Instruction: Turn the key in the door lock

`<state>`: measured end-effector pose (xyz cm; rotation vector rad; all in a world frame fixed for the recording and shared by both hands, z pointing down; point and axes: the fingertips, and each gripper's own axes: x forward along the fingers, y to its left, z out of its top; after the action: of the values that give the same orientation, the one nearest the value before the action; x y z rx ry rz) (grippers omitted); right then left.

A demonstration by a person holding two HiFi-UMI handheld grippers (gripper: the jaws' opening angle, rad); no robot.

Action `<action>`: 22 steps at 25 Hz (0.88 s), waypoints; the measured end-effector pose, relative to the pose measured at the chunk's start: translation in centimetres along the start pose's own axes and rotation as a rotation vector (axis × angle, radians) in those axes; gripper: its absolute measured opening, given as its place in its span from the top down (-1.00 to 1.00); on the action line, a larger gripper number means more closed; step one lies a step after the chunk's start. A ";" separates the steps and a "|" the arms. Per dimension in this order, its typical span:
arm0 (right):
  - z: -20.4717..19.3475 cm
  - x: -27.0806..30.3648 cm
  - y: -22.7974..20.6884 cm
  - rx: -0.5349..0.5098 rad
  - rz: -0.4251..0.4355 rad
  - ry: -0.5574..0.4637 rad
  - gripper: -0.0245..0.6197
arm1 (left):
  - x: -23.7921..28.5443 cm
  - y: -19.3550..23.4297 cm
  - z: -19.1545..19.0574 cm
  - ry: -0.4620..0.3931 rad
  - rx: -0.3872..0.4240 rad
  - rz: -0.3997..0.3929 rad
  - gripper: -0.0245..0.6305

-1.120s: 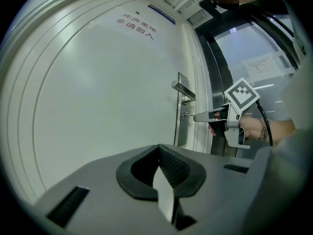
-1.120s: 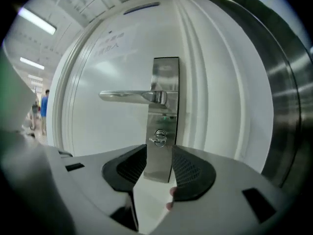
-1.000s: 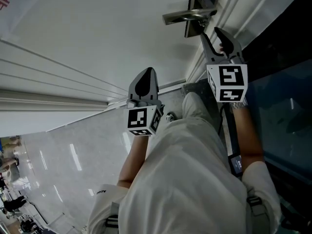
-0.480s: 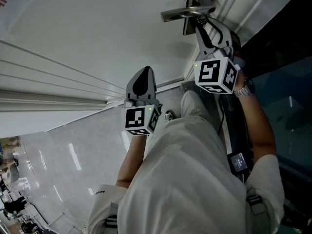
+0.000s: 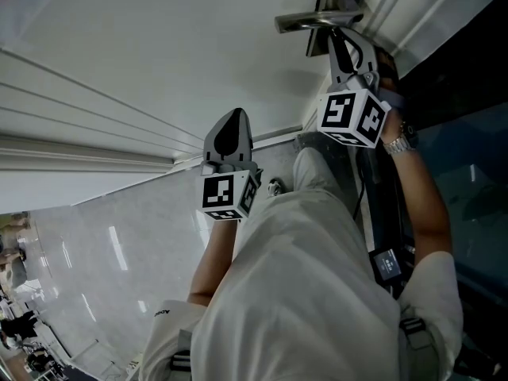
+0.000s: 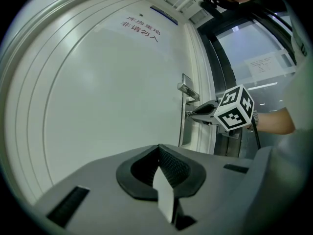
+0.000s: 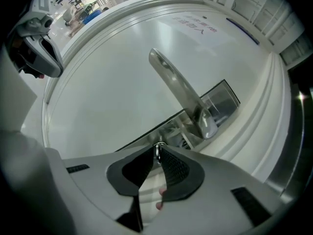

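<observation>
A silver lever handle (image 5: pixel 313 22) sticks out of the white door (image 5: pixel 159 46), above a dark lock plate (image 7: pixel 222 99). My right gripper (image 5: pixel 336 35) reaches level to the lock just under the handle. Its jaws have just been closing, and a small metal key (image 7: pixel 157 150) sits pinched between the tips. From the left gripper view, the right gripper (image 6: pixel 193 114) meets the door edge below the handle (image 6: pixel 188 90). My left gripper (image 5: pixel 236 114) hangs shut and holds nothing, well left of the lock and apart from the door.
A ribbed white door frame (image 5: pixel 413 6) and a dark glass panel (image 5: pixel 468 157) stand right of the lock. The person's pale trousers (image 5: pixel 302 292) fill the lower middle. Glossy floor tiles (image 5: pixel 103 244) lie lower left. A printed red notice (image 6: pixel 140 27) is high on the door.
My right gripper rolled about its own axis and moved in under the handle to the lock; its jaws closed. The left gripper stayed where it was.
</observation>
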<state>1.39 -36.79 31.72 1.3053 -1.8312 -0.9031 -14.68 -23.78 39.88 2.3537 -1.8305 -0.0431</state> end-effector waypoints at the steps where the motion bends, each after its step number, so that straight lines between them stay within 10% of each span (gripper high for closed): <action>1: 0.0 0.0 0.1 0.001 0.001 0.001 0.76 | 0.0 -0.1 0.0 0.000 -0.001 -0.002 0.90; 13: 0.0 0.5 -0.3 -0.010 -0.032 0.011 0.85 | 0.4 -0.6 -0.2 0.005 0.000 -0.024 0.90; 22: 0.1 0.4 -0.9 0.233 -0.046 0.039 0.89 | 0.3 -1.2 -0.4 0.016 -0.004 -0.035 0.90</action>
<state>1.64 -37.35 30.97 1.5011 -1.9268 -0.6981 -13.42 -23.77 40.11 2.3763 -1.7806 -0.0329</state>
